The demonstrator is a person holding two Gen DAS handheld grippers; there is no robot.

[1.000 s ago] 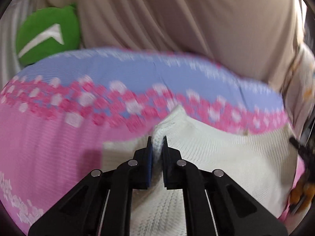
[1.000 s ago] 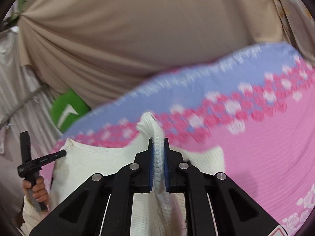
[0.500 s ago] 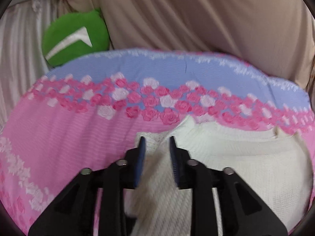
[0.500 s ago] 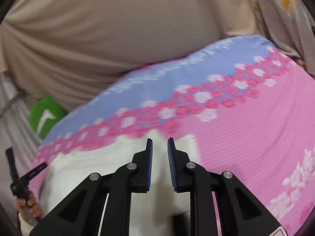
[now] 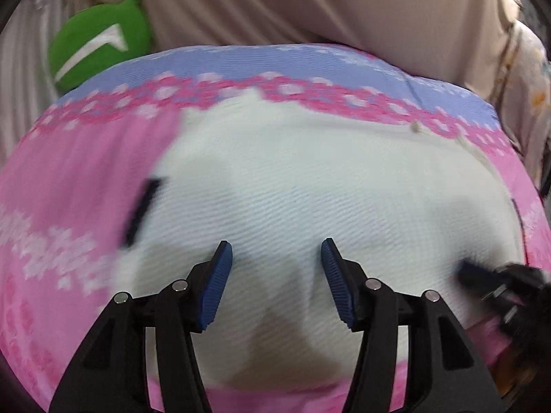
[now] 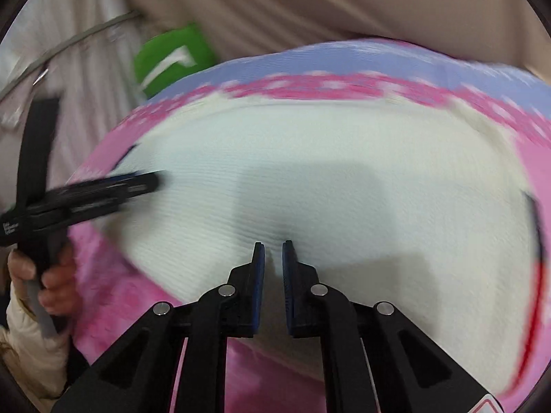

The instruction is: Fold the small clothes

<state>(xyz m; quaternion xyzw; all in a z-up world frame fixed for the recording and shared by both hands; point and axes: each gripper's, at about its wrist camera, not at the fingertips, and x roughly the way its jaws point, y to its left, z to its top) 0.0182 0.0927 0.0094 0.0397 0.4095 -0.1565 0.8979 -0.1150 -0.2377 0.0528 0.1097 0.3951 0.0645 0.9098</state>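
Left tool [image 5: 275, 275] jaws are opening over the white knit garment [image 5: 310, 179], nothing pinched; right tool [image 6: 273, 275] jaws are closing, nearly together, with a small ridge of knit between them. The garment lies flat at the centre of the pink floral bedspread [image 5: 69, 172], green cushion [image 5: 100, 41] at 10 o'clock. Soft, light and limp, it probably handles best pinched at its near-edge corners, 5 and 7 o'clock.

Left gripper [image 5: 275, 251] fingers opening, right gripper [image 6: 273, 251] fingers closing, seemingly nearly together.
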